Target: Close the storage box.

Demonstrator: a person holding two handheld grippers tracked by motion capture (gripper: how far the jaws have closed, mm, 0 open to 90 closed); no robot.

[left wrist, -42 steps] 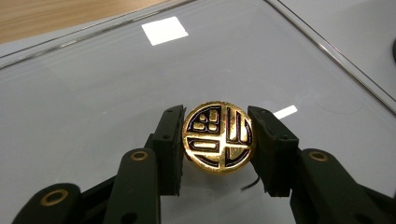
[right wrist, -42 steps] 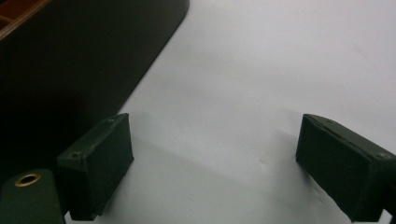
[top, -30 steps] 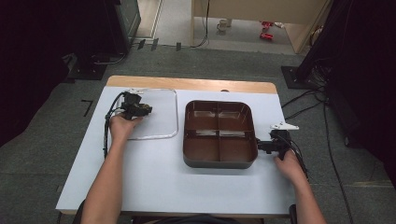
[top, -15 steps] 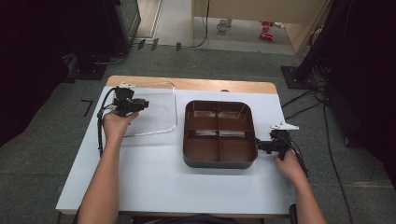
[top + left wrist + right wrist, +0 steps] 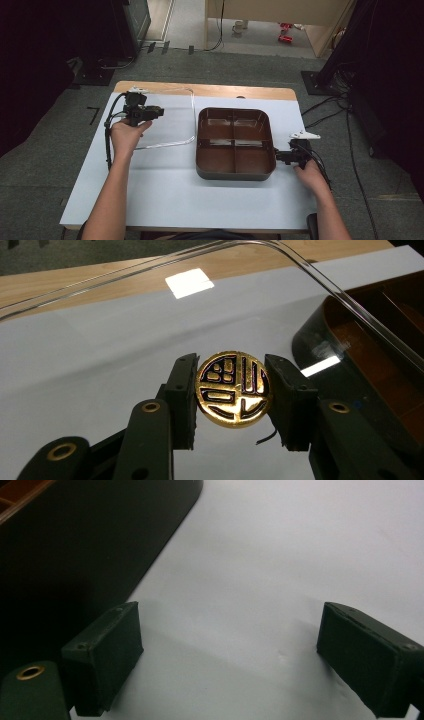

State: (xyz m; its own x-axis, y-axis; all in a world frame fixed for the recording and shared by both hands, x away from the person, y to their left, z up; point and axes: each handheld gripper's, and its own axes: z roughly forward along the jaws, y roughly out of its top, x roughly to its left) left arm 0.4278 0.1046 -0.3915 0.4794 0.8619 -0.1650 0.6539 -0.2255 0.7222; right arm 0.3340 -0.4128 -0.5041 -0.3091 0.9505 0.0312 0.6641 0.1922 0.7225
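Grey carpet and dark equipment surround a white table [image 5: 165,195] with a wooden far edge. Left gripper [image 5: 233,390], near the far left corner, grasps the clear lid [image 5: 172,120] by its round gold emblem [image 5: 234,389]; its characters are unreadable. Right gripper [image 5: 227,655], jaws released, sits beside the brown tray [image 5: 235,172] at the right edge.

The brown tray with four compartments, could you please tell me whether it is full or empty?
Empty. In the high view all four compartments of the brown tray show bare floors, and its clear lid is off, to its left.
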